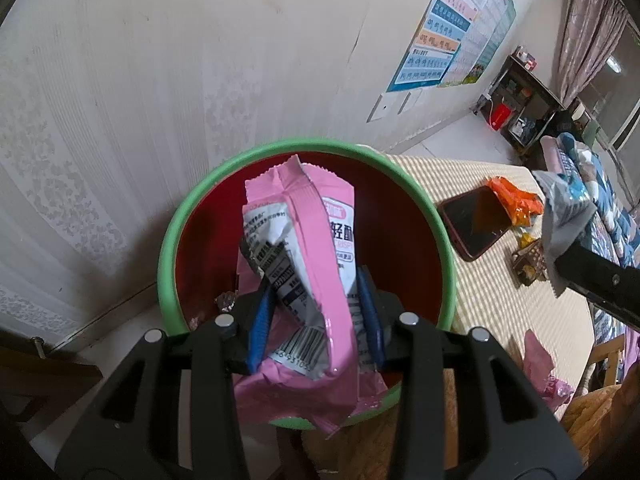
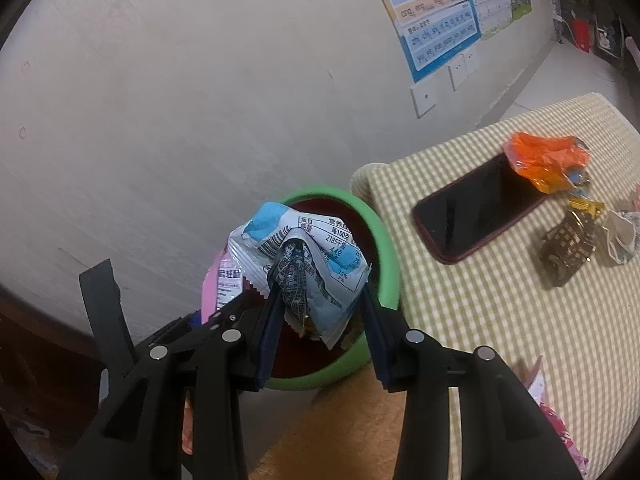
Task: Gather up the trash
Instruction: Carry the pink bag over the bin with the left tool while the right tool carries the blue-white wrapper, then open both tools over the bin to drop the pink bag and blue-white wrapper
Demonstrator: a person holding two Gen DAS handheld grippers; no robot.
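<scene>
A green-rimmed bin (image 1: pixel 192 208) with a dark red inside stands on the floor by the wall, beside the table. My left gripper (image 1: pixel 316 280) is over its mouth, shut on a pink snack wrapper (image 1: pixel 316 216) that hangs into the bin. My right gripper (image 2: pixel 320 284) hovers above the bin (image 2: pixel 384 240), shut on a blue and white wrapper (image 2: pixel 280 232). That wrapper also shows in the left wrist view (image 1: pixel 568 208), held over the table edge. The pink wrapper (image 2: pixel 224 280) and left gripper sit just left of the right one.
The checked tablecloth (image 2: pixel 480 300) carries a dark phone (image 2: pixel 476 208), an orange wrapper (image 2: pixel 548 156), a brown wrapper (image 2: pixel 568 248), a yellow wrapper (image 2: pixel 584 204) and a white scrap (image 2: pixel 620 236). Pink wrappers lie at the table's near edge (image 1: pixel 540 364). Posters hang on the wall (image 1: pixel 440 32).
</scene>
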